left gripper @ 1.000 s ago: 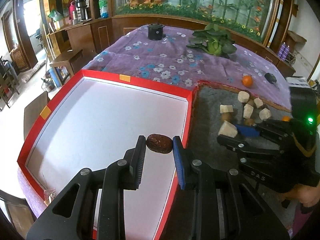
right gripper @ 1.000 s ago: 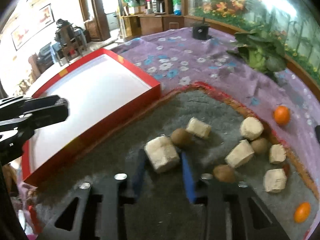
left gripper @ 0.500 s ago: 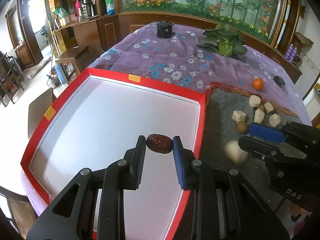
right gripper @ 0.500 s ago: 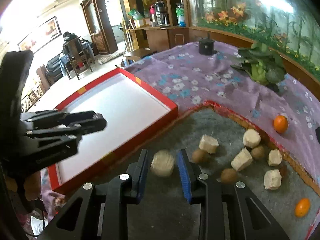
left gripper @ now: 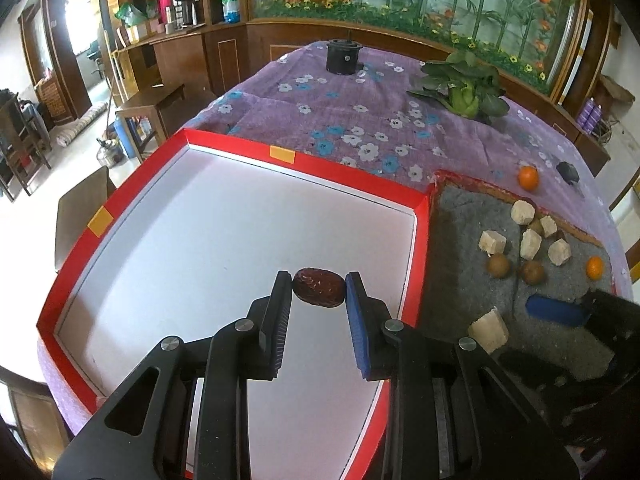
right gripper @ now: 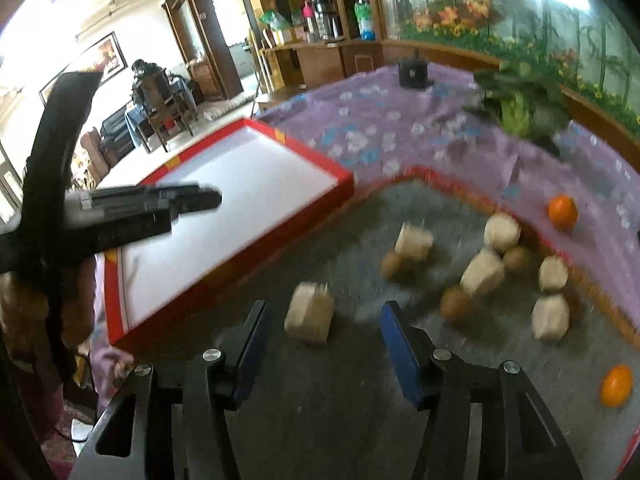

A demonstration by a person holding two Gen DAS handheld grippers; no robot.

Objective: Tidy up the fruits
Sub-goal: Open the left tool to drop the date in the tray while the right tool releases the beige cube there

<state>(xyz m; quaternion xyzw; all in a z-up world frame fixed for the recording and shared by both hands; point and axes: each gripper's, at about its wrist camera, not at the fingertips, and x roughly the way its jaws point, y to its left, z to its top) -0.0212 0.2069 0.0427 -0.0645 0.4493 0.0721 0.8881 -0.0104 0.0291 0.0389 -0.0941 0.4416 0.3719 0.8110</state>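
Note:
My left gripper [left gripper: 318, 279] is shut on a dark, wrinkled red-brown date [left gripper: 320, 294], held over the white floor of the red-rimmed box [left gripper: 416, 280]. To the right lies a grey felt mat [left gripper: 460, 240] with several pale cut chunks and brown round fruits [right gripper: 456, 304]. My right gripper [right gripper: 325, 309] hangs low over the mat and its jaws are opening. One pale chunk [right gripper: 309, 314] sits on the felt between them, clear of both pads. The left gripper's fingers [right gripper: 192, 200] show at the left of the right wrist view.
One orange [right gripper: 562, 211] lies on the purple flowered cloth beyond the mat, another orange [right gripper: 616, 385] on the mat's right side. A leafy green vegetable [left gripper: 464, 94] and a black cylinder [left gripper: 343, 56] stand farther back. A person's hand shows at the left edge.
The right gripper lifted the pale chunk off the mat, then spread its jaws; the chunk now lies loose on the felt. The left gripper kept the date and stayed put.

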